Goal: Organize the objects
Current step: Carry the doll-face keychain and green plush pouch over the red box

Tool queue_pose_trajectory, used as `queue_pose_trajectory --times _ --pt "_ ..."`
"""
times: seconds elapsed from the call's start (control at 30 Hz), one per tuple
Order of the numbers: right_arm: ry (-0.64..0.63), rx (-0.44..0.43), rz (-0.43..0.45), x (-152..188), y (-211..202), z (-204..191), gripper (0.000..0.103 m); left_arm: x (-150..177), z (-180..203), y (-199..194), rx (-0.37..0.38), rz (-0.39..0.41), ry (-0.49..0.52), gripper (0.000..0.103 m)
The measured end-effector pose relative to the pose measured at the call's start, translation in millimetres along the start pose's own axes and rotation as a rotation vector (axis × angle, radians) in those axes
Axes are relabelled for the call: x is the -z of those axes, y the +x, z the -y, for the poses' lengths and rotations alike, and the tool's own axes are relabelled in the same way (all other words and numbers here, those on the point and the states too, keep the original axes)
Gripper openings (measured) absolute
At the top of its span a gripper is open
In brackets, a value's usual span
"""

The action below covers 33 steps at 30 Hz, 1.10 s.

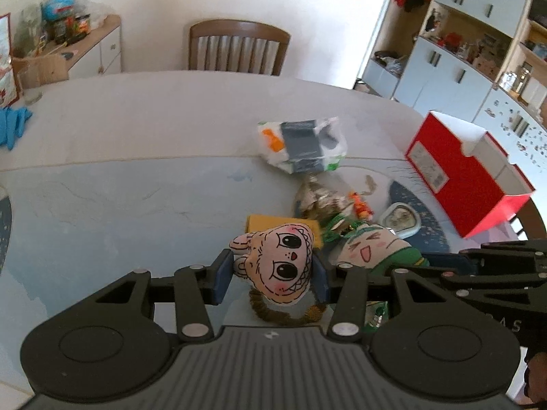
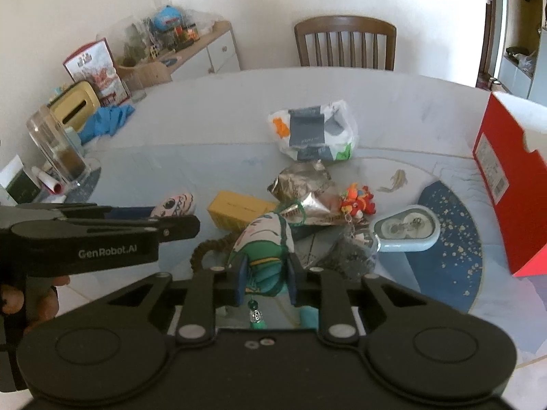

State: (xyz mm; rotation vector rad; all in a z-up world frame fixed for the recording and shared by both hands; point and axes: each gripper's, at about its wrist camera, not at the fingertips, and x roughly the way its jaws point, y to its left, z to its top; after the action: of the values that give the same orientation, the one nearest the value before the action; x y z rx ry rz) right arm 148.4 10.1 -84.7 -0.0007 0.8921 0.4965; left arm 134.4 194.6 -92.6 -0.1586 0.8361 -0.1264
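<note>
Left wrist view: my left gripper (image 1: 271, 275) clamping pink doll (image 1: 278, 263), lifting above table (image 1: 136, 157). My right gripper (image 2: 266, 282) squeezing green doll (image 2: 265, 249). Sorting barely starting, I'm judging: foil bag (image 2: 304, 191), yellow box (image 2: 236, 210), orange toy (image 2: 357, 201), plastic bag (image 2: 314, 130) lying clustered; red box (image 2: 506, 177) waiting nearby.

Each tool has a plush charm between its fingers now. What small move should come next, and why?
Probably lift both a little and carry them toward the open red box. The left tool is shut on the pink plush charm, the right tool on the green plush charm, and both charms sit low over the clutter, so rising first avoids dragging the silver foil bag.
</note>
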Motion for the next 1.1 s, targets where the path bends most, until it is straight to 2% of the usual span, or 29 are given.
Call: queue_pose_trajectory --times 0.4,0.63,0.8,1.1 --pt "0.061 -0.01 0.093 -15.1 -56.8 29.8 0.021 -27.6 46.7 -26.6 0.06 0.017 0.095 0.047" --pt "0.087 -0.027 0.128 -28.8 -88.5 70.4 0.02 -48.9 88.4 -30.1 0.079 0.023 0.146 0.047" --pt "0.084 -0.051 0.148 -38.0 -106.9 100.8 0.019 -61.3 112.3 -27.4 0.085 0.034 0.127 0.047" --pt "0.072 -0.061 0.209 -58.8 -137.6 157.8 0.019 -83.6 167.3 -18.6 0.079 0.052 0.169 0.047"
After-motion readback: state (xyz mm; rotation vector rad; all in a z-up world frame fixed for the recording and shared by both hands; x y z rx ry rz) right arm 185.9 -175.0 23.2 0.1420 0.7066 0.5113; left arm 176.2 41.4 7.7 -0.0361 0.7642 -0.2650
